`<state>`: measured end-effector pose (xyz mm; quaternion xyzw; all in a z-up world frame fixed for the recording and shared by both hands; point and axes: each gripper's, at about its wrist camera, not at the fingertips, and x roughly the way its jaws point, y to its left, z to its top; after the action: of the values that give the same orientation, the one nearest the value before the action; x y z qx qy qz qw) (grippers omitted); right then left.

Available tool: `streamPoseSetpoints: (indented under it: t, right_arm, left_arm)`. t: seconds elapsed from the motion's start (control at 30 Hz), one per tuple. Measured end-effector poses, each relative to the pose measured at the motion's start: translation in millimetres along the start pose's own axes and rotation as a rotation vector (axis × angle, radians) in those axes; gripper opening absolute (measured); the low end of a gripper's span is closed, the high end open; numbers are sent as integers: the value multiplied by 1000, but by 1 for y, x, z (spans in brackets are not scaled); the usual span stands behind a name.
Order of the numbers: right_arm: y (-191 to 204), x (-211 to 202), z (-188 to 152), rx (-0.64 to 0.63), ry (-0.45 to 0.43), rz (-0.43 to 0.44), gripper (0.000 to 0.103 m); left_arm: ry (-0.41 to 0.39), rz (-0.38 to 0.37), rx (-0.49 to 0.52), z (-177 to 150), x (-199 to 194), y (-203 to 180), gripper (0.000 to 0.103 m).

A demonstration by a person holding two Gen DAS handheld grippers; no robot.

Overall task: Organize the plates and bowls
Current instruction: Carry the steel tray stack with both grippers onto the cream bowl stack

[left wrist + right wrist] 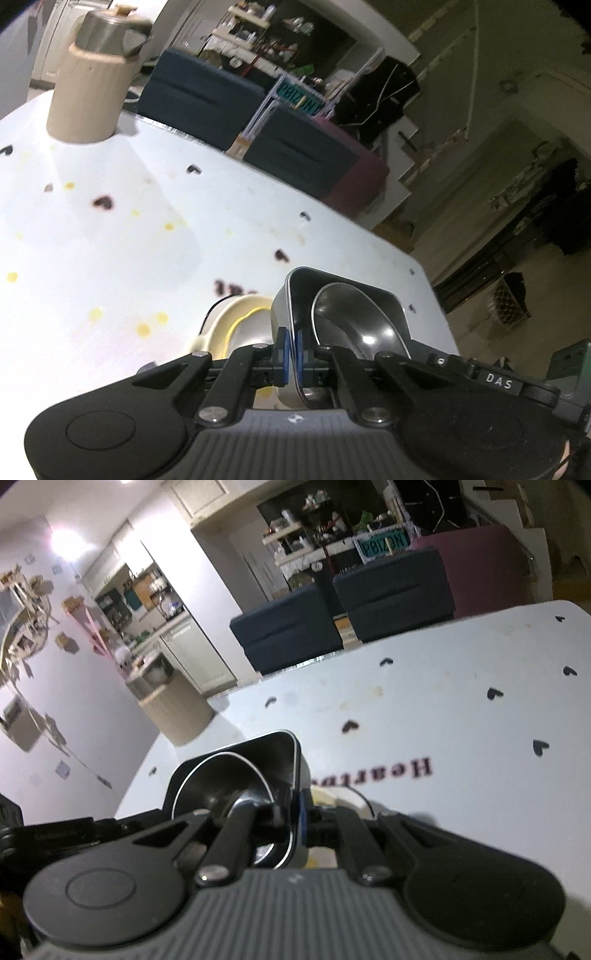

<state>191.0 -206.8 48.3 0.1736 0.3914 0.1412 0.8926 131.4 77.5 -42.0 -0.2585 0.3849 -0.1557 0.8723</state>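
A square steel tray with a round steel bowl inside it is held above the white table. My left gripper is shut on the tray's near wall, blue pads on either side of it. My right gripper is shut on the opposite wall of the same tray, with the bowl inside. A cream bowl with a yellow rim sits on the table beside and below the tray; it also shows in the right wrist view.
The white tablecloth has heart prints and yellow stains. A beige ribbed container with a steel pot on top stands at the table's far corner; it also shows in the right wrist view. Blue chairs stand beyond the table edge.
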Motion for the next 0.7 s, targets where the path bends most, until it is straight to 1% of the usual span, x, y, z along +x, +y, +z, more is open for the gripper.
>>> streamPoseSetpoints:
  t: [0.17,0.43,0.7]
  right_arm:
    - [9,8,0,-19,45,-43,6]
    - [9,18,3,-35,124,-96,7]
    - [22,32,-3,-44,148,-116,7]
  left_arm:
    - [39,40,3,4,10,4,4]
    - [62,70,-4,-1,19,10,4]
    - [81,87,-1,-5,25,14,4]
